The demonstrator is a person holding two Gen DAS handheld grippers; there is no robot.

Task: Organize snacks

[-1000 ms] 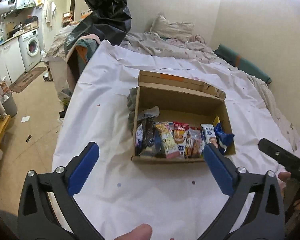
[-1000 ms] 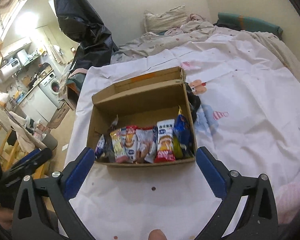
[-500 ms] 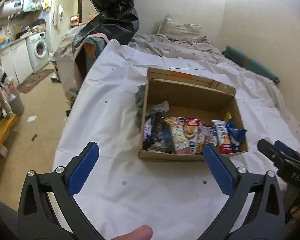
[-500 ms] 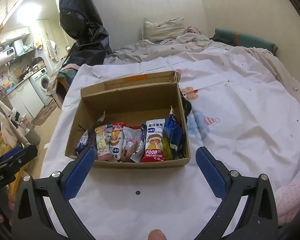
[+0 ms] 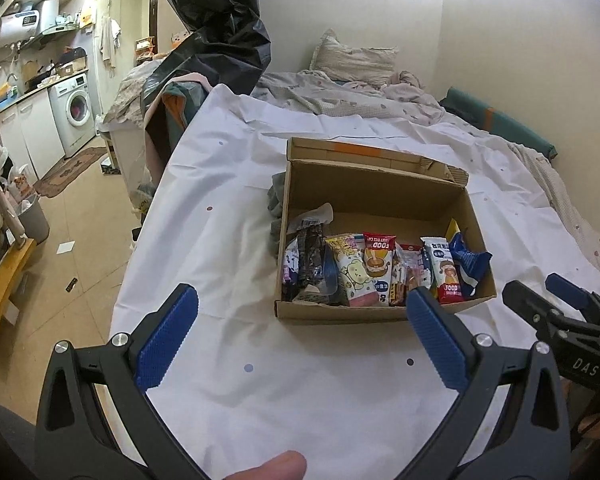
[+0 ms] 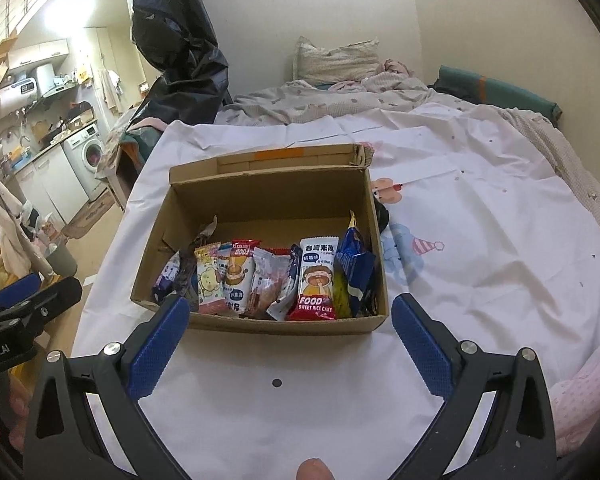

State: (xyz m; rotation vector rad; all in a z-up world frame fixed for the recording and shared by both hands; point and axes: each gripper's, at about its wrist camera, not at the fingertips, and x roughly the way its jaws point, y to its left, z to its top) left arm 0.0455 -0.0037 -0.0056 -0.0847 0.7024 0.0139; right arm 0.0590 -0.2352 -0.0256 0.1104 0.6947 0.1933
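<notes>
Hovering wide open and empty, each hand-held gripper [image 5: 302,326] [image 6: 290,334] faces the snack box [image 6: 260,322].

The cardboard box [image 6: 260,324] front wall hides the snack packets' [image 6: 260,280] lower ends.

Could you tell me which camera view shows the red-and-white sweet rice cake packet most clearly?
The right wrist view: the rice cake packet faces the camera with its label readable. The left wrist view shows it smaller, at an angle, partly behind a gripper finger.
</notes>
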